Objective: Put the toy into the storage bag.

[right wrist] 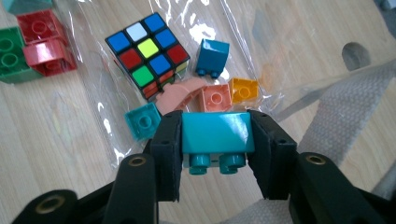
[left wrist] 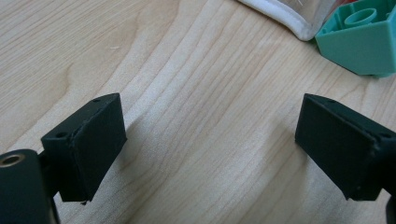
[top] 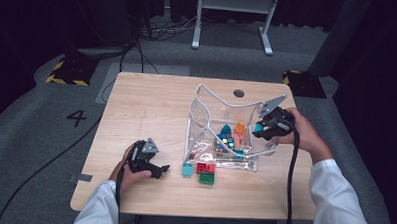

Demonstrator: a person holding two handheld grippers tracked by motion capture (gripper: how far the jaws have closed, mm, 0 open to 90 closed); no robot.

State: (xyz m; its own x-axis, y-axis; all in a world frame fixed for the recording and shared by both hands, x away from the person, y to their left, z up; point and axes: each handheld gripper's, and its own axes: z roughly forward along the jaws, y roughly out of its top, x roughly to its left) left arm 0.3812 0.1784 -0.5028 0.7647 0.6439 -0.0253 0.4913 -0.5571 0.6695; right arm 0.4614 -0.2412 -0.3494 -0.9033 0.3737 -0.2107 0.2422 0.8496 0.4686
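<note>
Desk (top: 151, 105): pale wood, carrying everything below.
Clear bag (top: 206, 112): stands open right of centre; puzzle cube (right wrist: 147, 54) and several small bricks inside.
Right tongs (right wrist: 215, 154): above the bag's opening, clamped on a teal brick (right wrist: 215, 133), studs toward the camera.
Left tongs (left wrist: 210, 144): low over bare desk, jaws apart, nothing between them.
Green brick (left wrist: 362, 39): on the desk just beyond the left tongs.

A light wooden table (top: 151, 105) stood on grey carpet (top: 30, 131) marked with a black "4" (top: 76, 118), with yellow-black hazard tape (top: 67, 73) beyond its far corners, a white frame (top: 235, 18) behind, and dark curtains.
</note>
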